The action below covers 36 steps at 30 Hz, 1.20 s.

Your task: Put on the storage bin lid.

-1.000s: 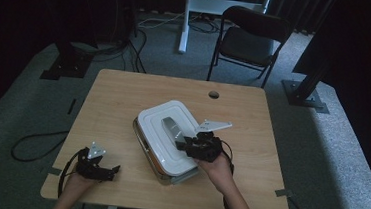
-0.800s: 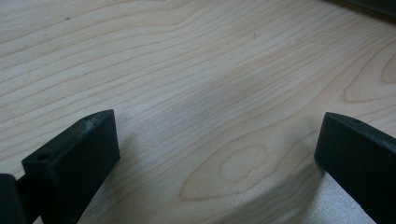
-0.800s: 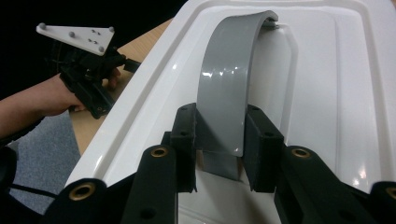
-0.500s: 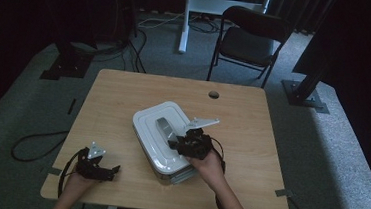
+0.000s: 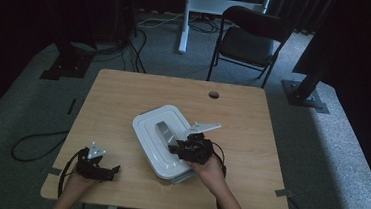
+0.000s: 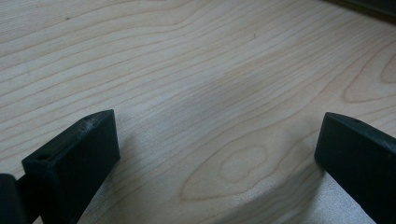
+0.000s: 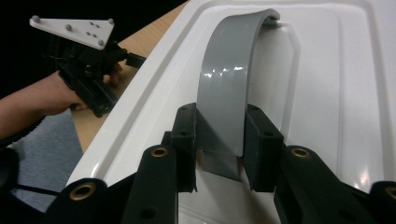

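Wooden counter (image 5: 123, 99) carries my left tongs (image 5: 110, 170) at its near left corner, spread wide and holding nothing; my right tongs (image 7: 219, 149) clamp the grey handle (image 7: 226, 88) atop the white lidded box (image 5: 146, 131) at mid-counter

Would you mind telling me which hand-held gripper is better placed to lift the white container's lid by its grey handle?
The right hand-held gripper: its jaws are closed on the grey handle of the lid. The left hand-held gripper rests open on the table, apart from it.
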Tool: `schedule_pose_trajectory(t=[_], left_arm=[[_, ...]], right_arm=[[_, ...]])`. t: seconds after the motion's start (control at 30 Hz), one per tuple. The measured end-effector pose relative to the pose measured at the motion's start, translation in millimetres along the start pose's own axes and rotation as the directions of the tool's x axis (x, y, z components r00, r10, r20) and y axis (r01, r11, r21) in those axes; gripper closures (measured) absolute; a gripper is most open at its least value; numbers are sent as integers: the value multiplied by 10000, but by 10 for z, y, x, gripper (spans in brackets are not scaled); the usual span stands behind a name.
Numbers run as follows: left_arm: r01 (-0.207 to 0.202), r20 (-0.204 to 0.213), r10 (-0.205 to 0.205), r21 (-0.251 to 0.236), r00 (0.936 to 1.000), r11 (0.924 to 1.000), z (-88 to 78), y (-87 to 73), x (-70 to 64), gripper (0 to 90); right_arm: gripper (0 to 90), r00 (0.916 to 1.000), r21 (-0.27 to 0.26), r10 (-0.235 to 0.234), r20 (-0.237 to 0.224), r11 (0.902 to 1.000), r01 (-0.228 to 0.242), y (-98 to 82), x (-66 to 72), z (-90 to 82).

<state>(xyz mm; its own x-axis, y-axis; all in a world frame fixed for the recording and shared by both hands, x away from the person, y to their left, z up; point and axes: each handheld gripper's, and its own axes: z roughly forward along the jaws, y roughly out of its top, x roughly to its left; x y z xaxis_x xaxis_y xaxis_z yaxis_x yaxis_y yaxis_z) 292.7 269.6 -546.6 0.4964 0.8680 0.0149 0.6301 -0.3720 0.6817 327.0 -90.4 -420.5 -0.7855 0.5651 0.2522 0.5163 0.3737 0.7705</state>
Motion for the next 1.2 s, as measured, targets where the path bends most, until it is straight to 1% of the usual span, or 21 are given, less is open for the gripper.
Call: schedule_pose_trajectory(t=[0.1,0.13,0.2,0.23,0.3,0.4,0.47,0.7,0.8,0.87,1.0,1.03,1.1,1.17,1.2], left_arm=[[2,1,-2,2,10000,10000,0,1,0,3],[1,-1,-1,0,10000,10000,0,0,0,3],[-1,-1,1,0,10000,10000,0,0,0,2],[9,-2,-9,-2,10000,10000,0,0,-1,3],[7,-2,-7,-4,10000,10000,0,-1,-1,3],[0,0,0,-1,10000,10000,0,0,0,3],[-3,0,3,2,10000,10000,0,0,0,3],[-11,-2,11,0,10000,10000,0,0,1,3],[-17,-9,17,-3,10000,10000,0,0,1,3],[-18,-8,18,-2,10000,10000,0,0,1,3],[-1,-18,1,-16,10000,10000,0,-1,-1,3],[-1,-18,0,-16,10000,10000,0,-1,-1,3],[-9,-11,9,-9,10000,10000,0,0,0,3],[-15,-10,15,-10,10000,10000,0,0,1,2],[-13,-11,13,-15,10000,10000,1,0,1,3]], right_arm=[[688,10000,20,-8,24,10000,8,4,4,2],[688,9997,201,-174,161,9997,171,31,35,28],[689,9994,238,-240,239,9994,234,37,39,47],[689,9994,255,-243,225,9994,238,37,33,67],[690,9999,199,-102,111,9998,100,42,8,76],[690,9998,177,-149,148,9997,147,39,14,76],[690,9999,234,-34,-106,9997,37,52,-21,73],[692,10000,466,-19,-88,9989,23,103,-46,87],[694,9990,380,170,-402,9992,-155,83,-93,87],[694,9997,320,15,-244,9995,-7,76,-64,88],[693,9988,270,364,-332,9990,-355,92,-120,70],[692,9991,184,348,-257,9992,-343,100,-124,57],[692,9991,230,333,-253,9992,-327,128,-138,41],[691,9994,151,287,-191,9995,-284,172,-156,25],[692,9996,128,280,-46,9995,-279,185,-157,24]])
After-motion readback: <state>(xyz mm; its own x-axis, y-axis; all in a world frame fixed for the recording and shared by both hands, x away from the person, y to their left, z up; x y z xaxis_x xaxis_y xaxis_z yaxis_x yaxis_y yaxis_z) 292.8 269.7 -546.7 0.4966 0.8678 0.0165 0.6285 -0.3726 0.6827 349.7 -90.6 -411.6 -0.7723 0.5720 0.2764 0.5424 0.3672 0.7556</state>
